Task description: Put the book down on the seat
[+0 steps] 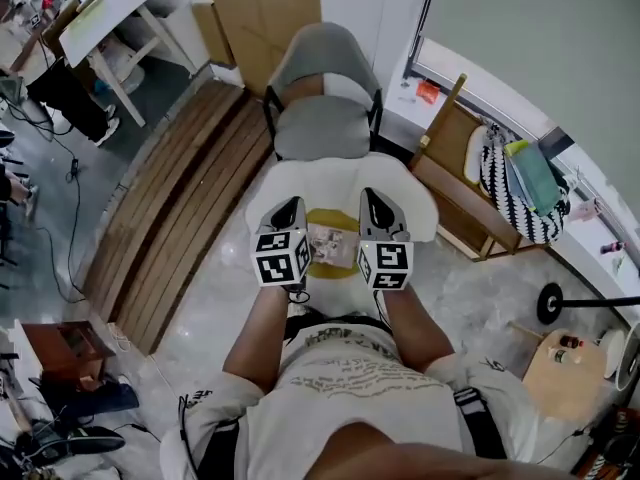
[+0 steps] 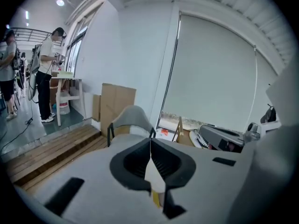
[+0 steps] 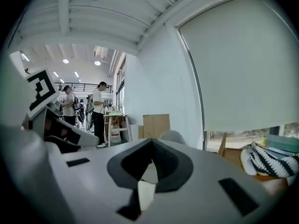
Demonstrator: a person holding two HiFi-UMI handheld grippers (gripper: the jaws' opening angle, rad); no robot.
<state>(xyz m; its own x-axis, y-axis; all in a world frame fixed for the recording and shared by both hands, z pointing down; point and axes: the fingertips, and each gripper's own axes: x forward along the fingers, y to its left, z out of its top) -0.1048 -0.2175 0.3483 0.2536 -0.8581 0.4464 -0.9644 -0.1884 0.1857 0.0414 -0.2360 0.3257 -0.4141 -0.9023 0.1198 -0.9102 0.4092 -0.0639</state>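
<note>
A small book (image 1: 331, 243) with a yellow and picture cover lies flat near the front edge of the white seat (image 1: 340, 178), straight below me. My left gripper (image 1: 290, 206) hovers just left of the book and my right gripper (image 1: 372, 198) just right of it, both pointing forward over the seat. In the left gripper view the jaws (image 2: 150, 146) meet in a thin line, with only the pale seat and a yellow sliver of book (image 2: 156, 199) showing through the gap behind the tips. The right gripper (image 3: 152, 148) is shut the same way, holding nothing.
A grey chair (image 1: 322, 123) stands just beyond the white seat. Wooden planks (image 1: 180, 208) lie on the floor at left. A wooden chair with a striped bag (image 1: 515, 183) is at right, cardboard (image 1: 262, 18) at the wall. People stand by a white table (image 2: 46, 73).
</note>
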